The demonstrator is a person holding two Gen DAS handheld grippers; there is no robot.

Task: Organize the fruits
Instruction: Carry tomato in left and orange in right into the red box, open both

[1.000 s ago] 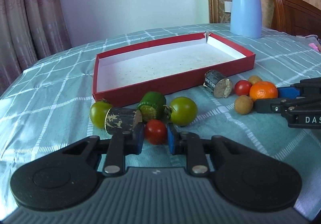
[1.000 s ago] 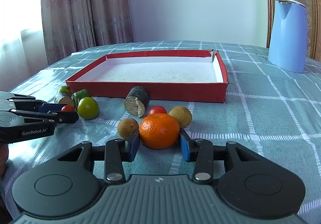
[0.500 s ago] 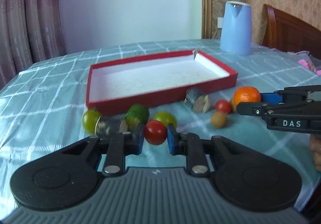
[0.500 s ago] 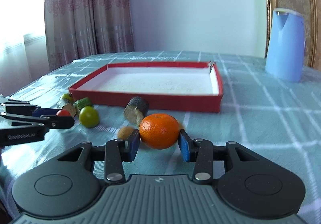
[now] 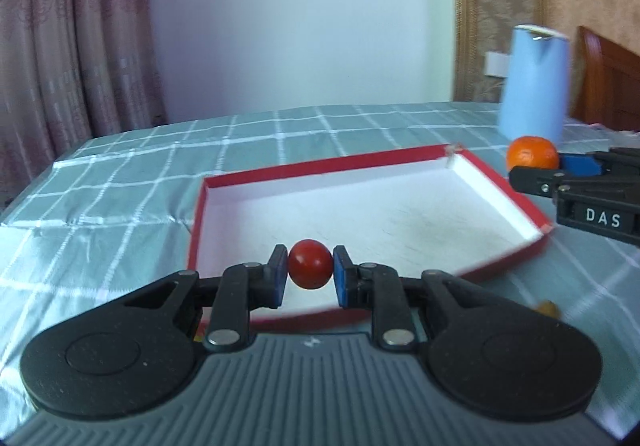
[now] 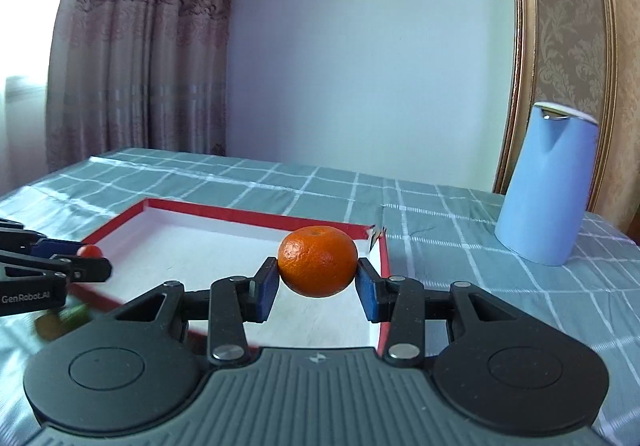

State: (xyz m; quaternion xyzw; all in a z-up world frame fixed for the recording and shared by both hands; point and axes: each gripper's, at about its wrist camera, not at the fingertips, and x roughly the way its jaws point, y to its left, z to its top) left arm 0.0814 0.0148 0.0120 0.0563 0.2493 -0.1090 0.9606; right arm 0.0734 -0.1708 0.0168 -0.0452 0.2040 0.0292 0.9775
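Left wrist view: the left gripper (image 5: 310,270) sits at lower centre, its blue pads pinched tight on a small red tomato (image 5: 310,264), held in the air over the near edge of the red tray (image 5: 508,176); the tray's white floor spreads across mid-frame with nothing lying on it; at the right edge the right gripper (image 5: 540,162) reaches in, clamped on an orange (image 5: 531,152), with a pale blue jug (image 5: 534,86) standing behind it and a dark wooden chair back (image 5: 608,82) further right; a blurred brownish fruit (image 5: 547,306) peeks out at lower right; the tabletop (image 5: 120,206) wears a shiny teal cloth with a white grid; patterned curtains (image 5: 72,26) fill the upper left, a plain pale wall the centre; right wrist view: the same orange (image 6: 317,261) fills the gap between the pads, held over the tray's right corner (image 6: 376,236); only this view shows blurred green fruit (image 6: 60,320) at lower left, under the left gripper (image 6: 94,260) and its tomato (image 6: 89,250), and a gilt frame edge (image 6: 520,46) at upper right
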